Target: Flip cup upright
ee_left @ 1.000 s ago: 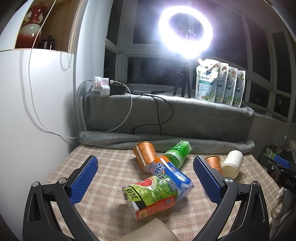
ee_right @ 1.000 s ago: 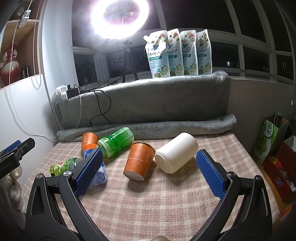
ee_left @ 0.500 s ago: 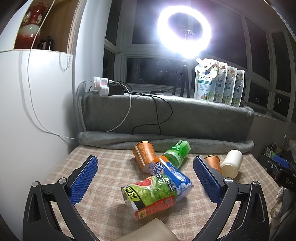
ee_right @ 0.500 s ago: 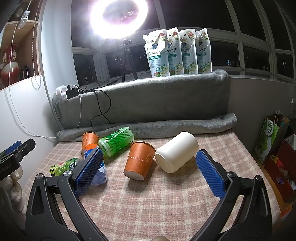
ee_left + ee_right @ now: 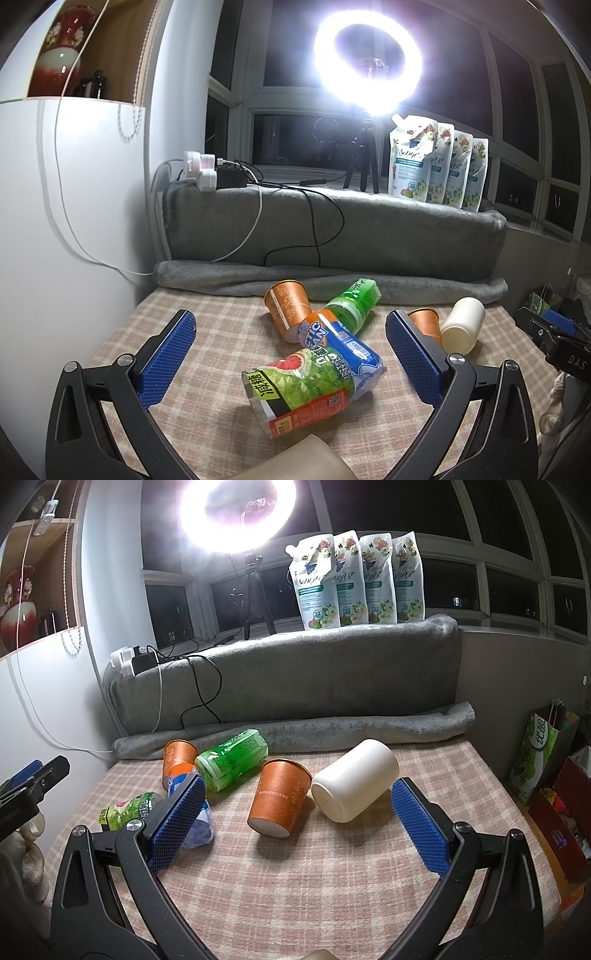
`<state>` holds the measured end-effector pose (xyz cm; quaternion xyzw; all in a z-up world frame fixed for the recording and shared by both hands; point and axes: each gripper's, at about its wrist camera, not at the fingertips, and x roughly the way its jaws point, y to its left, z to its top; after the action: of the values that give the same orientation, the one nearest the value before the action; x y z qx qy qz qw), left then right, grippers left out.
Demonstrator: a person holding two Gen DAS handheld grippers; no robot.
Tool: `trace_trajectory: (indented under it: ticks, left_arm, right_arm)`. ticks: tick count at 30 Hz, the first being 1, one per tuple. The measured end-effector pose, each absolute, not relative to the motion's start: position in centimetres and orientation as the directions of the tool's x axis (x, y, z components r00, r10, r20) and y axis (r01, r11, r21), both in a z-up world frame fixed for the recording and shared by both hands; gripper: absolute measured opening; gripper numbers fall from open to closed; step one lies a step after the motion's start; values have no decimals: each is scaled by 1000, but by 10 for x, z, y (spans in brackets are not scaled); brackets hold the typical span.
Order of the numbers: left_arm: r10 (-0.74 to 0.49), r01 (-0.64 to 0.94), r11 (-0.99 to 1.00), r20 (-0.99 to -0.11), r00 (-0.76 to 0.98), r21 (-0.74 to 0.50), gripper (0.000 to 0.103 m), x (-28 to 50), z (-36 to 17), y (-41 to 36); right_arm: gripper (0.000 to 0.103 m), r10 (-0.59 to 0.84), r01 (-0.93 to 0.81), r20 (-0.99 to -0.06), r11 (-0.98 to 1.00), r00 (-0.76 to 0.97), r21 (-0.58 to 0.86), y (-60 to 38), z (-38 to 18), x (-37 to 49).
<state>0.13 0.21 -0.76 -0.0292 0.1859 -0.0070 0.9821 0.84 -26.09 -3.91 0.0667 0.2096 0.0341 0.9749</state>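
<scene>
1. Two grippers over a checked tablecloth (image 5: 332, 886); left gripper (image 5: 288, 334) with blue pads spread wide, holding nothing; right gripper (image 5: 297, 801) likewise spread wide and empty.
2. White cup (image 5: 356, 781) lying on its side near the cloth's middle, between the right gripper's pads in that view but not touching them; its closed base faces the camera.
3. Orange paper cup (image 5: 279, 799) tipped just left of the white cup; a second orange paper cup (image 5: 179, 757) lies further left.
4. Green bottle (image 5: 232, 760) lying between the two paper cups; blue bottle (image 5: 340, 347) and green-labelled bottle (image 5: 303, 395) lie ahead of the left gripper.
5. Ring light (image 5: 367, 61) lit behind a grey blanket (image 5: 295, 675).
</scene>
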Motion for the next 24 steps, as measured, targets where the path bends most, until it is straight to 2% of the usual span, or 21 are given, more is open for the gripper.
trace_trajectory:
  ticks: [11, 24]
  left_arm:
    - [-22, -2, 998, -368, 929, -65, 102, 0, -9, 4]
    - [-15, -18, 997, -400, 916, -77, 102, 1, -19, 22]
  right_arm:
    - [102, 156, -80, -446, 980, 881, 185, -251, -38, 29]
    - [102, 327, -165, -554, 932, 765, 323, -219, -38, 97]
